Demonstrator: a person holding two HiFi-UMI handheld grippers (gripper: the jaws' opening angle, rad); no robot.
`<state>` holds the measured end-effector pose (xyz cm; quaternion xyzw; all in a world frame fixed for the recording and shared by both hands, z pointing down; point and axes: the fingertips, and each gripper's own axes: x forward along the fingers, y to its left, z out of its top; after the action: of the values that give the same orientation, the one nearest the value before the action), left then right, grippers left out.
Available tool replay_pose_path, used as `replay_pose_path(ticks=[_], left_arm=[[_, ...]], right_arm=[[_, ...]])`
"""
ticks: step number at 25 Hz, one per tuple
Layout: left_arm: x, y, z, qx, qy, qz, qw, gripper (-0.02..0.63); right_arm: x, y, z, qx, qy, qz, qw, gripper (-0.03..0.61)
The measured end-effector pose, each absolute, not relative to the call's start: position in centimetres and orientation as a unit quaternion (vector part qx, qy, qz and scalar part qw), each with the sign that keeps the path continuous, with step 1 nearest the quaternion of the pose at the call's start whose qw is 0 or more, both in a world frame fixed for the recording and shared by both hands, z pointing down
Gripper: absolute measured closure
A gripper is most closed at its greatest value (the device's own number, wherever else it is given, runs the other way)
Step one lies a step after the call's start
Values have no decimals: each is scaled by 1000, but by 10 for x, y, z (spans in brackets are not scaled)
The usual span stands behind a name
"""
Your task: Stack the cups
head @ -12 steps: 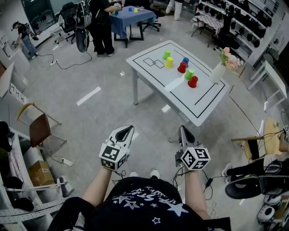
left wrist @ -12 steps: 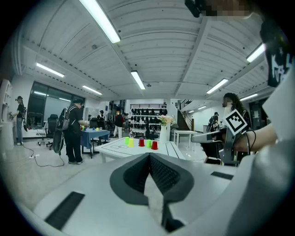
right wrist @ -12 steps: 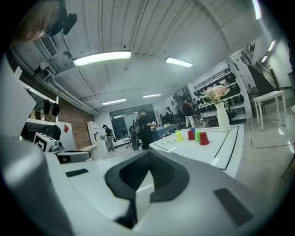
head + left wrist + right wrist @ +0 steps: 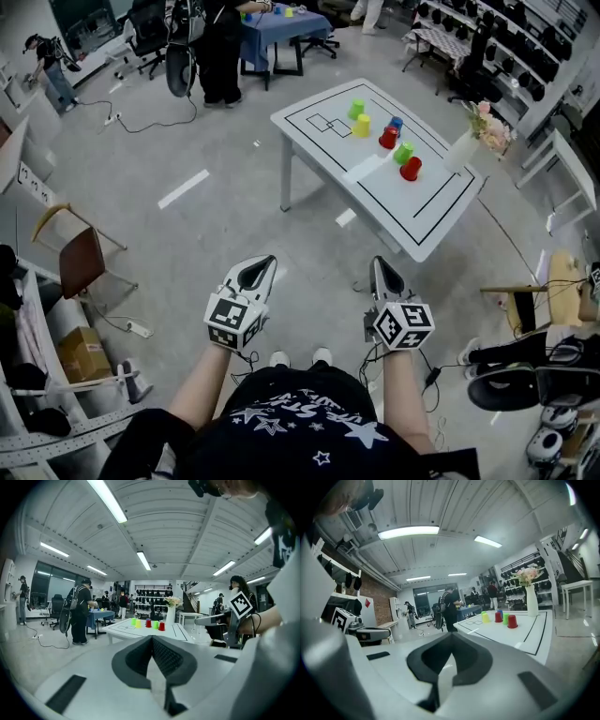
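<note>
The 6 cups are standing mouth-down and loosely grouped, some nearly touching, near the middle of a white table that is sitting well ahead of the person: 2 green, 2 red, 1 yellow and 1 blue. They are looking like thin plastic party cups, so they are probably weighing very little, flexing under a hard squeeze and sliding or tipping easily on the smooth top; a gentle pinch across the side wall, near the closed upper end, is likely suiting them best. A tall white vase holding flowers is standing just beyond the group and is looking easy to knock over. No brand or wording is showing on the cups; the table is carrying only black drawn lines, and each gripper's cube is showing square black-and-white markers. The lettering on the person's dark shirt is reading too small to make out. The left gripper and the right gripper are hanging over bare floor, well apart from the table, each with its jaws pressed together on nothing.
</note>
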<state>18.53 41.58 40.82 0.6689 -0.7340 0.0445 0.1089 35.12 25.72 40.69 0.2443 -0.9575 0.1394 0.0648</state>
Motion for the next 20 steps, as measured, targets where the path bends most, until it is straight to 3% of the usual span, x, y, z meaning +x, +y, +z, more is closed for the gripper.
replay_pose_path(ticks=[9,14,20], left_arm=[[160,464,442,657,-738,64,138,603],[147,457,441,658,-738,61,137,603],[130,424,442,659,-737,66,133,603]], right_arm=[[314,289,424,239,-963,93,86,569],[301,286,431,234,-963,96,95,379],[285,242,444,251,-957,116,91,302]])
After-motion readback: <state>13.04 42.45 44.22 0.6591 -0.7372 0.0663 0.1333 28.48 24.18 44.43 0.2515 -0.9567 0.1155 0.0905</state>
